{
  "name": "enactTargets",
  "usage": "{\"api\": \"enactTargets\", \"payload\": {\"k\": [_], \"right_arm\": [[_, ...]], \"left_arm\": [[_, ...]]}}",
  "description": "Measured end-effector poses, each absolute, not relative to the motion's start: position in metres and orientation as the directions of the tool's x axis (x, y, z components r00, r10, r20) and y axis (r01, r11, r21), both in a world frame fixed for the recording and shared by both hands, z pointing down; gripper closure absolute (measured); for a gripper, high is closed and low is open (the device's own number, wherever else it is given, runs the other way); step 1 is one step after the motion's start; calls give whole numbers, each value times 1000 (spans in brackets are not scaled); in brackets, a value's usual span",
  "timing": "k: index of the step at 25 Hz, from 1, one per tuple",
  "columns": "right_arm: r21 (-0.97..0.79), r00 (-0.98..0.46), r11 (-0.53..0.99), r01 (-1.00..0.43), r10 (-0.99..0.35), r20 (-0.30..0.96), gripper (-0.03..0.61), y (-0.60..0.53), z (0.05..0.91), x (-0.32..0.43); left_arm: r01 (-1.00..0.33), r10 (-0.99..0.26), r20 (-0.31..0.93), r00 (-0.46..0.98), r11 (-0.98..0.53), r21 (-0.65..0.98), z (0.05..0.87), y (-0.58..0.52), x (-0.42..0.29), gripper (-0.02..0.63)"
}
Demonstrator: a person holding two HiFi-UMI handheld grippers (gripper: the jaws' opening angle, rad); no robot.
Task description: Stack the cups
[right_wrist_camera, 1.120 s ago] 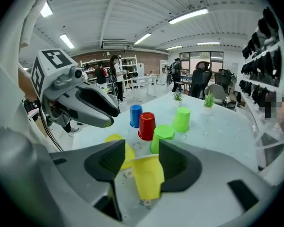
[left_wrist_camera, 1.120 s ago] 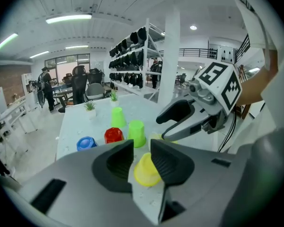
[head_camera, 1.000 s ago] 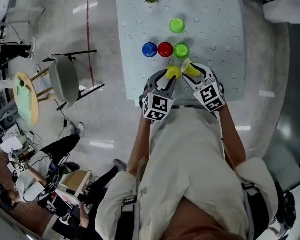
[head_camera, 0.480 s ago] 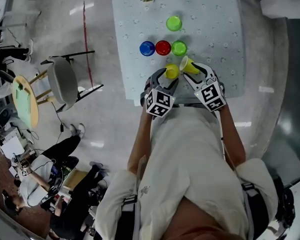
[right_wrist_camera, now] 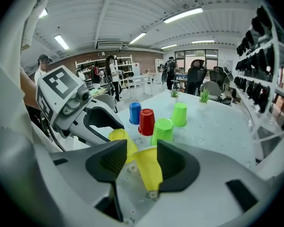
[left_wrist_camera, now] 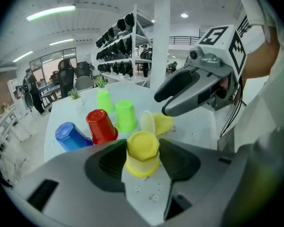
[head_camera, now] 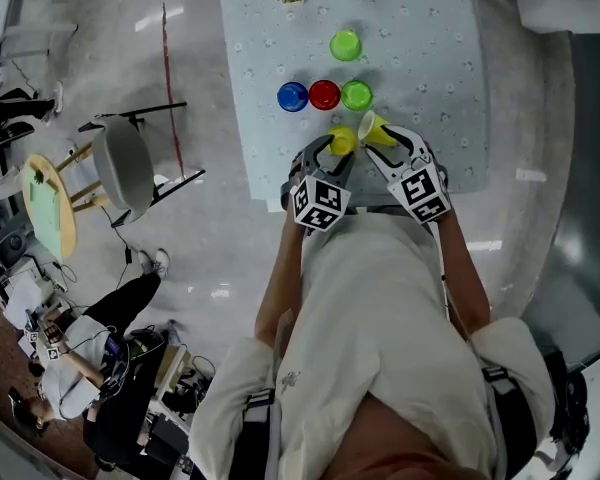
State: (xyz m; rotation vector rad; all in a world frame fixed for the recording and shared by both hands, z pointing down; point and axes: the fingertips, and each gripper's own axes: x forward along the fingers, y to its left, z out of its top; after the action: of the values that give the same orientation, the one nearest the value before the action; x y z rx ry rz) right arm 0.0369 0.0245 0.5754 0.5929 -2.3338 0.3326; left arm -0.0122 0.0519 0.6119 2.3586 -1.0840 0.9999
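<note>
Closest in, an upturned yellow cup sat on the table between the left gripper's jaws — spread wider than it, and closing. Just beside it the right gripper, jaws tightening, held a second yellow cup tilted in the air, mouth toward the left gripper. The nesting step seemed in hand: next, tip the held cup mouth-down squarely over the upturned one — a green cup, red cup and blue cup stood just beyond.
</note>
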Motion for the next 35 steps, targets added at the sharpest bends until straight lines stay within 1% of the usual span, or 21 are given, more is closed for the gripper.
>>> {"api": "enactTargets", "payload": {"k": [16,25,35], "right_arm": [[-74,-660,865,-496,-321,679,383,23,571,30],[-60,-665,872,-486,-324,673,387,17,567,27],[-50,-697,880,-472,-338,632,390,11,545,16]], "left_arm": [[-767,-529,707,470,-641,30,599,49,-17,391],[-773,-561,679,473,-634,14,578,38,-22,391],[-780,-608,645,463,-625,-28,542,23,-30,391]]}}
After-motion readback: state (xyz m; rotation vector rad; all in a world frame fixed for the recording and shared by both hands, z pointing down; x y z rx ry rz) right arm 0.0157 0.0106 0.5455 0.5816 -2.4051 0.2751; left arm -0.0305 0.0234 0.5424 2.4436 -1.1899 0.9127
